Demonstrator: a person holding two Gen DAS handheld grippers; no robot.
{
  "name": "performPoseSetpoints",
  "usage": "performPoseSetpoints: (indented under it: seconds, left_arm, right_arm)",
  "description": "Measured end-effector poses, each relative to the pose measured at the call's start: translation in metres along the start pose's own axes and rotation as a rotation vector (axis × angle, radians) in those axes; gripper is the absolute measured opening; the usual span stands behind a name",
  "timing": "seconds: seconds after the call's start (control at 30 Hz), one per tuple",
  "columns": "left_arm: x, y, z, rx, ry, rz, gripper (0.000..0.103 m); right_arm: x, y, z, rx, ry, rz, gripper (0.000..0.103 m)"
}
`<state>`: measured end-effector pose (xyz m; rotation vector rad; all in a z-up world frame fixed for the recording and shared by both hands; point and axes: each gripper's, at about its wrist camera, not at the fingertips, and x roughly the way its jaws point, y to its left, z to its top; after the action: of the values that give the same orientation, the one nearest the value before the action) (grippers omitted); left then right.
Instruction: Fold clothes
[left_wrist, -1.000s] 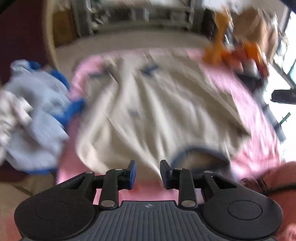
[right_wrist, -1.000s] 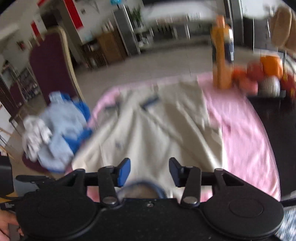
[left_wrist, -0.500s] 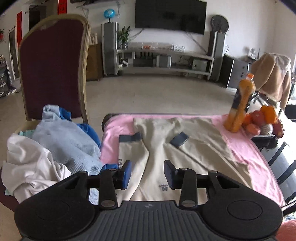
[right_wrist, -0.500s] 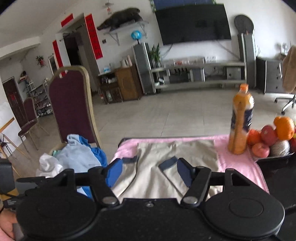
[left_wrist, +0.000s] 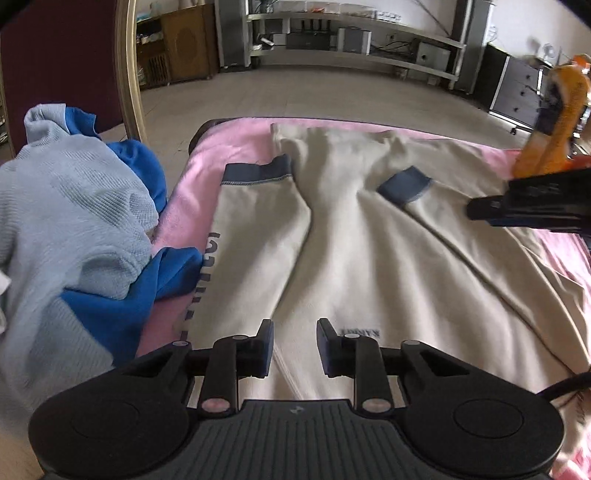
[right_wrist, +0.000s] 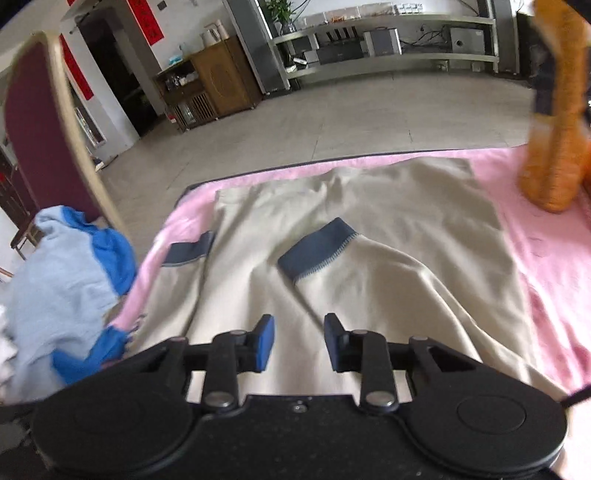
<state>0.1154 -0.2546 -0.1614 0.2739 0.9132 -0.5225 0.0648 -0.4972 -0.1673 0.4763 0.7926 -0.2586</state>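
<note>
A beige sweatshirt (left_wrist: 369, 236) with navy cuffs lies flat on the pink cloth (left_wrist: 207, 173), both sleeves folded in over the body. My left gripper (left_wrist: 294, 347) hovers open just above its near part, by a small printed logo. The same beige sweatshirt (right_wrist: 369, 229) fills the right wrist view. My right gripper (right_wrist: 299, 341) is open above it, near the right sleeve whose navy cuff (right_wrist: 317, 247) points up-left. Part of the right gripper (left_wrist: 535, 203) shows dark at the right edge of the left wrist view. Neither gripper holds anything.
A heap of light blue and blue clothes (left_wrist: 74, 236) rests at the left on a maroon chair (left_wrist: 62, 55). An orange drink bottle (right_wrist: 557, 110) stands on the pink cloth (right_wrist: 546, 251) at the far right. Beyond the table edge is open tiled floor (right_wrist: 332, 122).
Both grippers have dropped from a raised, level view of the room down close over the sweatshirt. Both are still open, the right one less widely. The sweatshirt has not moved.
</note>
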Motion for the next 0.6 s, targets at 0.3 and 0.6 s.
performPoseSetpoints:
  seconds: [0.3,0.6]
  left_arm:
    - [0.022,0.007,-0.002,-0.024,0.033,0.001,0.033]
    - [-0.003,-0.002,-0.001,0.007,-0.003,0.001,0.034]
  right_arm:
    - [0.089,0.013,0.017,-0.087,0.095,-0.083,0.032]
    - [0.035,-0.008,0.026,-0.018,-0.07,-0.089,0.002]
